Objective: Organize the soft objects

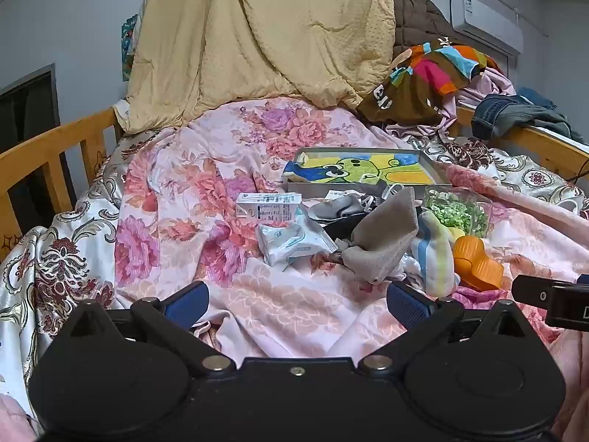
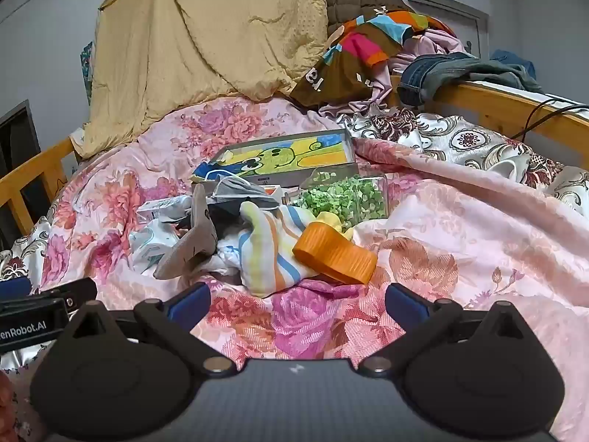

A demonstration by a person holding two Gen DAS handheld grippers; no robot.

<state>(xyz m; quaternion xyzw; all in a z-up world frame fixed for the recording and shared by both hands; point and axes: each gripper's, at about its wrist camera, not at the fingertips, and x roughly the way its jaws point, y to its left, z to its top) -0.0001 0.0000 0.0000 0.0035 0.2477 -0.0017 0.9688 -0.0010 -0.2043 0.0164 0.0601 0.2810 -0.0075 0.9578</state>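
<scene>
A heap of small soft things lies on the pink floral quilt [image 1: 257,316] in the middle of the bed. It holds a grey cloth [image 1: 384,237] [image 2: 191,246], a striped pastel sock [image 1: 436,258] [image 2: 267,250] and a dark cloth [image 1: 346,226] under them. An orange ribbed piece [image 1: 476,263] [image 2: 335,254] lies at the heap's right. My left gripper [image 1: 298,300] is open just short of the heap, nothing between its blue pads. My right gripper [image 2: 298,300] is also open and bare, close in front of the striped sock.
Behind the heap a shallow box with a cartoon drawing [image 1: 368,167] [image 2: 291,158], a clear tub of green bits [image 1: 456,210] [image 2: 346,195], a small carton [image 1: 267,208] and a wipes pack [image 1: 291,239]. Yellow blanket [image 1: 257,37], piled clothes [image 2: 371,44], wooden rails [image 1: 48,154] [image 2: 515,110] around.
</scene>
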